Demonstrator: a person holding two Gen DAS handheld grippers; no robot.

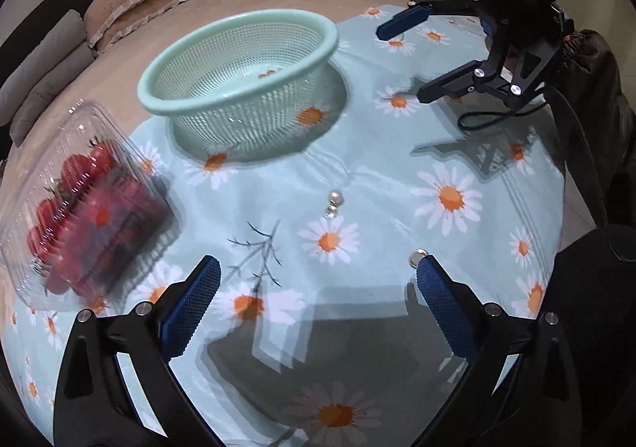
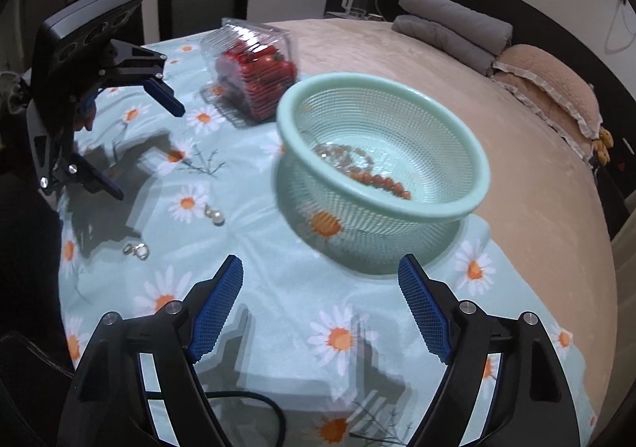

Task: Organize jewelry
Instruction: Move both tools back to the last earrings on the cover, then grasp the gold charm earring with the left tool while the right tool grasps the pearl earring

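Observation:
A mint mesh basket stands on the daisy cloth and holds a red bead string and a pale bead string. A pearl earring lies on the cloth in front of my left gripper, which is open and empty. A second small silver earring lies by its right fingertip. My right gripper is open and empty, just before the basket; it also shows in the left wrist view.
A clear plastic box of red tomatoes sits on the cloth left of the basket. The daisy cloth covers a beige bed with pillows and grey folded blankets. A black cable trails at right.

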